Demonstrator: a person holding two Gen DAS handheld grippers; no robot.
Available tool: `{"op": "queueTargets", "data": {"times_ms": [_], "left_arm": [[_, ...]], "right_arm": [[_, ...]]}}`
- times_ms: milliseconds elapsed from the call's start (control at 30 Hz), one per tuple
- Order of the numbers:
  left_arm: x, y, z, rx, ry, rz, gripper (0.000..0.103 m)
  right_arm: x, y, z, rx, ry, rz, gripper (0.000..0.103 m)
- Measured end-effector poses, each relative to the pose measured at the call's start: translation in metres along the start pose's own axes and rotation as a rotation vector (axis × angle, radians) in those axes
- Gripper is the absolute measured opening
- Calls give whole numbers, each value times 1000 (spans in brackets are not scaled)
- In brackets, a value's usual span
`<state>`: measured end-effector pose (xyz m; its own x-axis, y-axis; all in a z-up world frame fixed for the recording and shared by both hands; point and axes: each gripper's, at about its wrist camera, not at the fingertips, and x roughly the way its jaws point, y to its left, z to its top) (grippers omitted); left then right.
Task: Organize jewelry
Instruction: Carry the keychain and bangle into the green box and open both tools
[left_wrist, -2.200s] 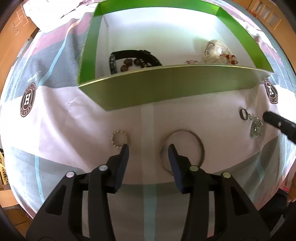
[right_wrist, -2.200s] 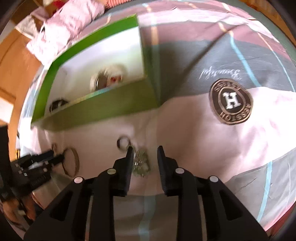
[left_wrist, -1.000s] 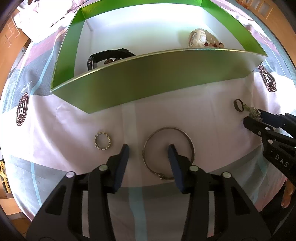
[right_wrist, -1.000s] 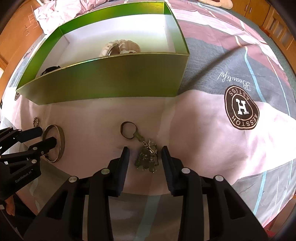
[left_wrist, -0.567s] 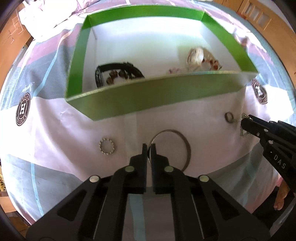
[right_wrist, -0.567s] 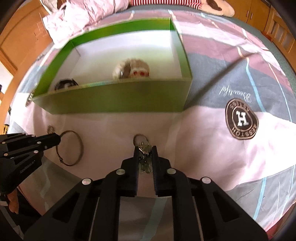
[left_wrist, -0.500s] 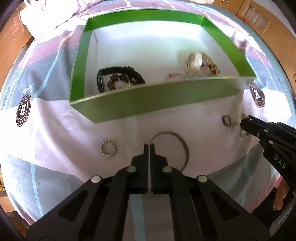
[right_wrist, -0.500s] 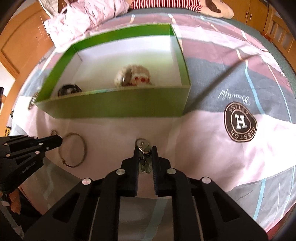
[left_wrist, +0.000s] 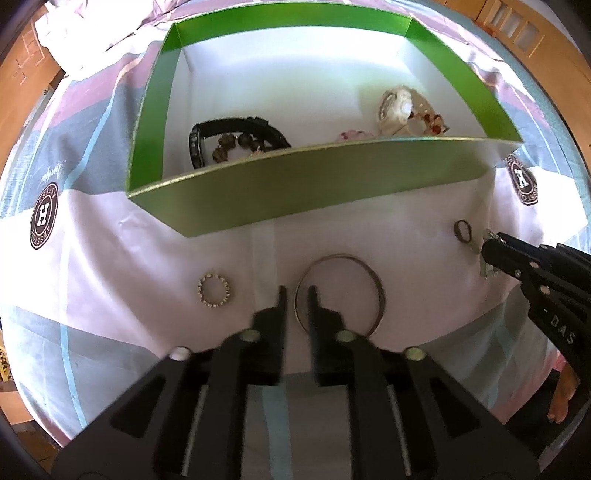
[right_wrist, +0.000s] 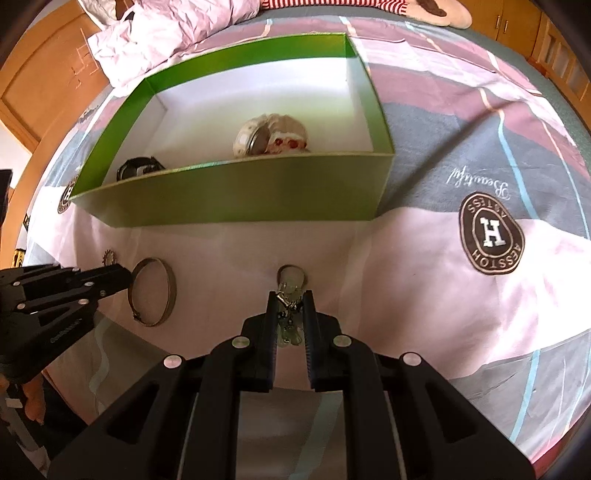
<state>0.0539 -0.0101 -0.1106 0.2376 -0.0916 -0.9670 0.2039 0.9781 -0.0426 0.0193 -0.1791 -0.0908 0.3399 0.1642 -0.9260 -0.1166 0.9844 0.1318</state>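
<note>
Both grippers pointed steeply down at the bedspread (right_wrist: 424, 280); the right gripper (right_wrist: 290, 295) was clamped on the keychain charm (right_wrist: 289, 325), whose ring (right_wrist: 291, 275) still lay on the cloth just ahead of the tips. The left gripper (left_wrist: 296, 293) had just been parting its jaws slightly, a narrow gap straddling the near-left rim of the metal bangle (left_wrist: 340, 291); whether the pads pressed on the wire I could not tell. A small beaded ring (left_wrist: 215, 290) lay just left of the bangle. Beyond them stood the green box (left_wrist: 314, 192), holding a black watch (left_wrist: 236, 136), a dark bead bracelet (left_wrist: 236, 142) and a pale watch (left_wrist: 397, 107); presumably the loose pieces were bound there.
</note>
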Motion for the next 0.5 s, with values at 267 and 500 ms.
{"op": "queueTargets", "data": {"times_ms": [267, 500], "left_arm": [[11, -7, -3, 21, 16, 36, 29], [9, -10, -1, -2, 15, 7, 3]], "right_arm": [[6, 5, -3, -13, 21, -4, 13], [9, 8, 0, -25, 28, -3, 13]]}}
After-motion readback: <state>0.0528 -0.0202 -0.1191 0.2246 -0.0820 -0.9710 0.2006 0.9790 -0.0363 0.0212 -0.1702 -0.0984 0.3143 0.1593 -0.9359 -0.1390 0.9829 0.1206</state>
